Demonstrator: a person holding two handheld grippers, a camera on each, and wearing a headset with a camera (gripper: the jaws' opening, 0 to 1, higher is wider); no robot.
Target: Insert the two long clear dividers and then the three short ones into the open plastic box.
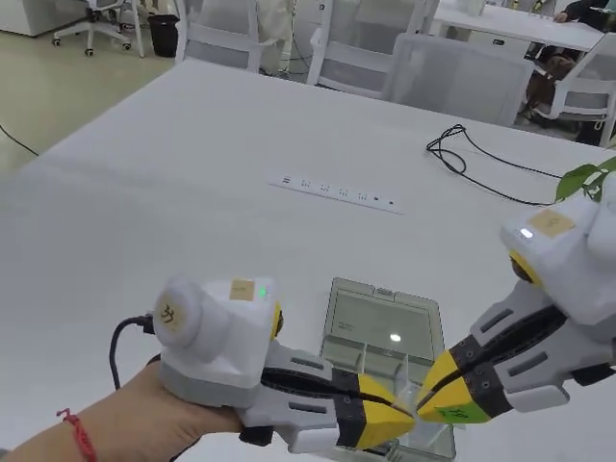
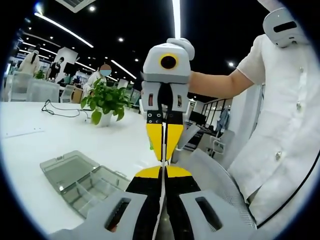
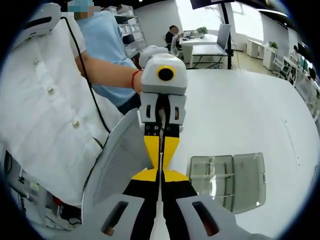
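Two grippers meet tip to tip low in the head view, just above the near end of the box (image 1: 380,322). The left gripper (image 1: 388,416) comes in from the lower left, carried by a hand (image 1: 115,423) with a red cord at the wrist. The right gripper (image 1: 441,399) reaches in from the right. Each gripper view shows its own fingers pressed together with only a hairline between them, and the other gripper's fingers look just as closed. Whether a thin clear divider is pinched in that hairline I cannot tell, because clear plastic seen edge-on would barely show.

The box lies open on the white desk (image 1: 241,250), directly under and just beyond the fingertips. Its lid (image 3: 248,175) is folded flat beside the base. Inside the base, clear dividers (image 3: 213,172) stand upright: the right gripper view shows crossing lines that split the base into compartments, and the left gripper view shows walled cells too. How many are seated cannot be counted through the glare, nor can long ones be told from short.

My judgement is that the task is well along, with at least part of the grid in place. What may be left is a last short divider or two, or a final press to seat them flush.
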